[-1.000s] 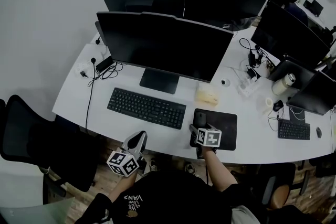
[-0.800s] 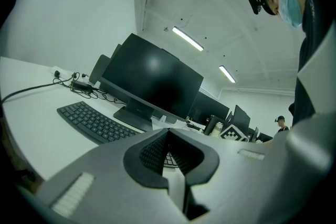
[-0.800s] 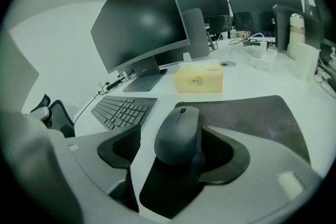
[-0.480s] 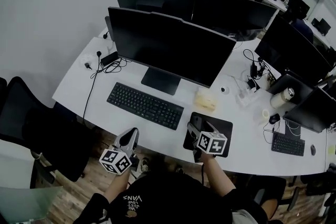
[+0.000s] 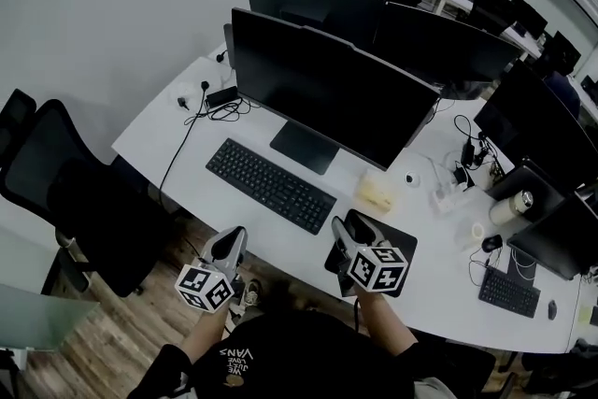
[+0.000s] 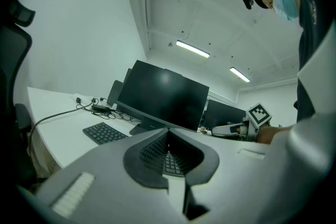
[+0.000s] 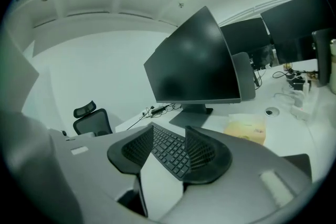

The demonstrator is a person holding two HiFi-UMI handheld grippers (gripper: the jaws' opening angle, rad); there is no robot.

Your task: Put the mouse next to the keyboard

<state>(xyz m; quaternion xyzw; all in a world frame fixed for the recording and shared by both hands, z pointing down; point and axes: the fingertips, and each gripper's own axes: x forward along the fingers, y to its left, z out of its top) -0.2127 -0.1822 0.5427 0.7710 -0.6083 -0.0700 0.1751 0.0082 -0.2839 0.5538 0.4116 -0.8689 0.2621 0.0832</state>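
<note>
Two grippers are hanging in the lower middle of the head view, by the near edge of the desk (image 5: 187,140). The left gripper (image 5: 232,240) is sitting below the keyboard (image 5: 269,186) with its jaws pressed together and nothing between them. The right gripper (image 5: 348,227) is hovering over the left end of the black pad (image 5: 400,246), lower right of the keyboard. Its jaws have just been closing, but they are standing apart and gripping nothing, with only the keyboard showing through the gap. The mouse is not showing clearly anywhere: if it is lying on the pad, the right gripper is covering it. A monitor (image 5: 327,93) is standing above the keyboard, and a yellowish pack (image 5: 376,193) is lying just above the pad.
</note>
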